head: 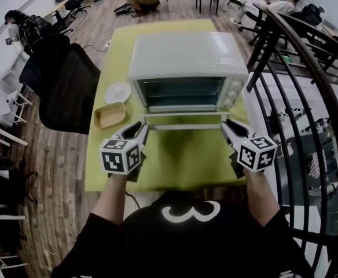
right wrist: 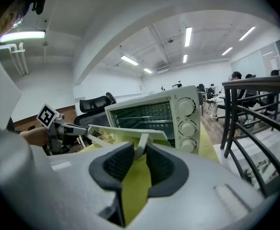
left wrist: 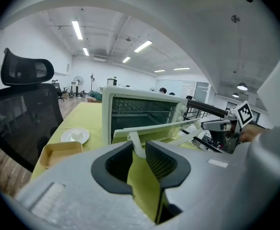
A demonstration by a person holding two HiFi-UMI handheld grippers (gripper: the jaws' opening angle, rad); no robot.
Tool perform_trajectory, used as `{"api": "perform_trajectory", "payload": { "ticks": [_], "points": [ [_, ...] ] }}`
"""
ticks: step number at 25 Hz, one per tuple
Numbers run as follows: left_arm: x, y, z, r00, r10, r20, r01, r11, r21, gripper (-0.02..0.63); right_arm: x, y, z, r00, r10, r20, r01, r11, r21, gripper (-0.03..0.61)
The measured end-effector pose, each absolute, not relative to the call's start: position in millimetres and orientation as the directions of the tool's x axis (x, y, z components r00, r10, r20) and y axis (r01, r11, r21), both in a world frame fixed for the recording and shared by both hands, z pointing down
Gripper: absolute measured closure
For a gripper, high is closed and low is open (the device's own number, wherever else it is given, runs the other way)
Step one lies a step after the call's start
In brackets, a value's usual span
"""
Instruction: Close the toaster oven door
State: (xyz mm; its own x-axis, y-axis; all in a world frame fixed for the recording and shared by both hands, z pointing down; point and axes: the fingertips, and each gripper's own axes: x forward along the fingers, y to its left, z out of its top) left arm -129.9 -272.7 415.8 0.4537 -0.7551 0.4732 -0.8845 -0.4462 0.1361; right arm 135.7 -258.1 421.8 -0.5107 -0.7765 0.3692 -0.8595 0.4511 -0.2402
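A white toaster oven (head: 189, 57) stands on the yellow-green table (head: 175, 161) with its door (head: 183, 110) hanging open, nearly flat. The white door handle (head: 186, 126) runs along the door's front edge. My left gripper (head: 142, 128) is at the handle's left end, and in the left gripper view the handle post (left wrist: 134, 143) sits between the pads of this gripper (left wrist: 139, 150). My right gripper (head: 226, 125) is at the right end. In the right gripper view that gripper (right wrist: 140, 155) pinches the handle post (right wrist: 141, 145) too.
A white plate (head: 117, 91) and a tan tray (head: 110, 114) lie left of the oven. A black office chair (head: 65, 86) stands at the table's left side. A black railing (head: 308, 68) curves along the right. People sit at the room's far end.
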Motion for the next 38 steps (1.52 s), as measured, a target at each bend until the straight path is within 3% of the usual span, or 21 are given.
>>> {"api": "perform_trajectory", "payload": {
  "ticks": [38],
  "points": [
    [-126, -355, 363, 0.444, -0.807, 0.389, -0.892, -0.441, 0.102, 0.526, 141, -339, 369, -0.504, -0.824, 0.257, -0.859, 0.450, -0.243, 0.489]
  ]
}}
